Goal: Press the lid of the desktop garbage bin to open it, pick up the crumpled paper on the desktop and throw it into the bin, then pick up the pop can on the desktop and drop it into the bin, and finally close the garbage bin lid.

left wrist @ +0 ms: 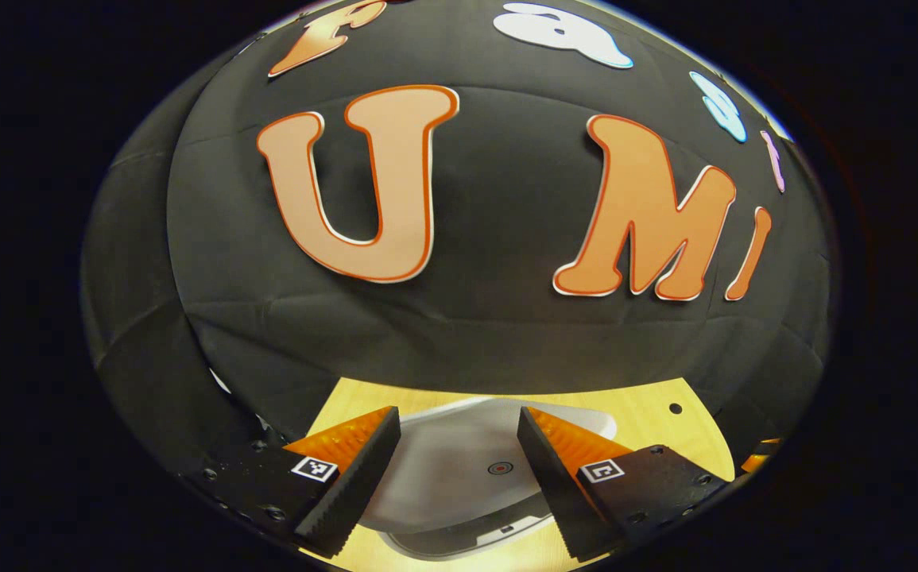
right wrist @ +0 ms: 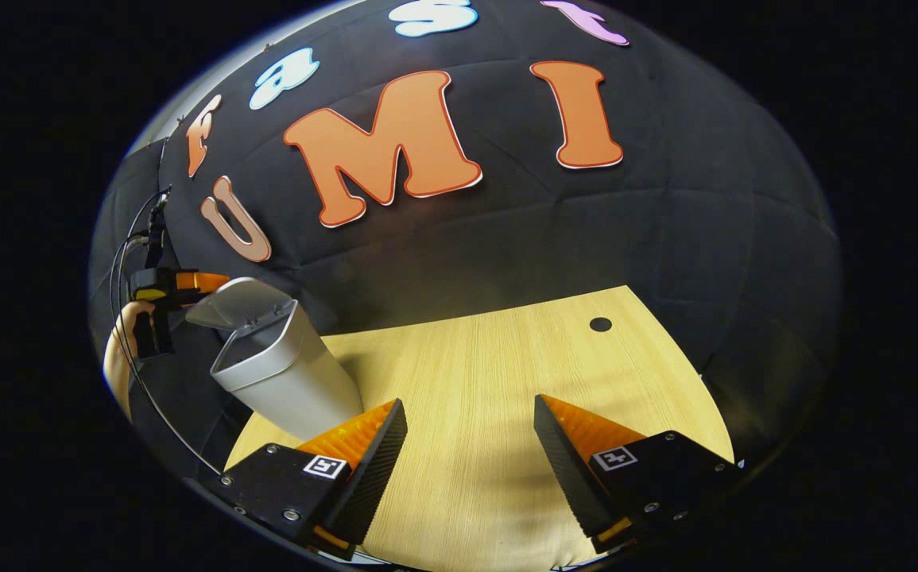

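Note:
The silver-white desktop bin [right wrist: 284, 377] stands at the table's left side, and its lid [right wrist: 238, 304] is tilted up, leaving the mouth partly uncovered. In the left gripper view the white lid [left wrist: 459, 469], with a small round mark [left wrist: 500, 468] on it, lies just under and between the fingers of my left gripper [left wrist: 459, 421], which is open and holds nothing. The right gripper view shows that left gripper [right wrist: 176, 284], held by a hand [right wrist: 118, 353], right at the raised lid's top edge. My right gripper [right wrist: 470, 405] hangs open over bare wood, to the right of the bin.
The light wooden table [right wrist: 506, 357] has a curved far edge and a small dark hole [right wrist: 600, 324] near its back right. The booth's black cloth wall rises close behind the table and the bin.

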A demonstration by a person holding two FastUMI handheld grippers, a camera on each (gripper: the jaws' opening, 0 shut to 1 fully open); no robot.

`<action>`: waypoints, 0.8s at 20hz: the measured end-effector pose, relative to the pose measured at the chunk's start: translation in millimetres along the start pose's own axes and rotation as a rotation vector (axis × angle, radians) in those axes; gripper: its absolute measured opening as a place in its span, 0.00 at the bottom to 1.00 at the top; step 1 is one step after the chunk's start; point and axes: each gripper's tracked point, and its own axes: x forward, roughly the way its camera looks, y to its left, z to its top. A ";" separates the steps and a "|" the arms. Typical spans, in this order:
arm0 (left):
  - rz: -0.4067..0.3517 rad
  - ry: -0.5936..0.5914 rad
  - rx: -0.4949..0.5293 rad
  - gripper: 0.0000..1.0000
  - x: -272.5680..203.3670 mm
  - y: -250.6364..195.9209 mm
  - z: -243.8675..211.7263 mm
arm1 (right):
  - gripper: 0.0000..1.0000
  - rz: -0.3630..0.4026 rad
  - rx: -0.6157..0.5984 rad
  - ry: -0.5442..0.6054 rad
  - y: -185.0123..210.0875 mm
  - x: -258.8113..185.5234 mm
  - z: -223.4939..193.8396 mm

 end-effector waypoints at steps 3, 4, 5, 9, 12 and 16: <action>0.000 0.007 0.003 0.95 0.5 -0.7 -23.9 | 0.96 0.000 -0.007 0.003 -1.8 -3.3 -3.0; -0.005 0.012 -0.002 0.94 0.3 -2.5 -31.7 | 0.96 0.000 -0.010 0.007 -2.0 -4.0 -4.5; -0.006 0.025 -0.006 0.95 1.3 -4.0 -40.2 | 0.96 0.001 -0.013 0.013 -2.0 -5.1 -7.9; -0.018 0.075 -0.028 0.95 2.4 -8.3 -67.3 | 0.96 0.004 -0.013 0.024 -4.1 -6.1 -12.1; -0.016 0.136 0.022 0.95 2.3 -9.2 -85.6 | 0.96 0.006 -0.011 0.028 -4.7 -3.9 -14.2; -0.010 0.223 0.060 0.96 -4.0 -8.5 -103.0 | 0.96 0.004 -0.009 0.051 -6.3 0.5 -21.7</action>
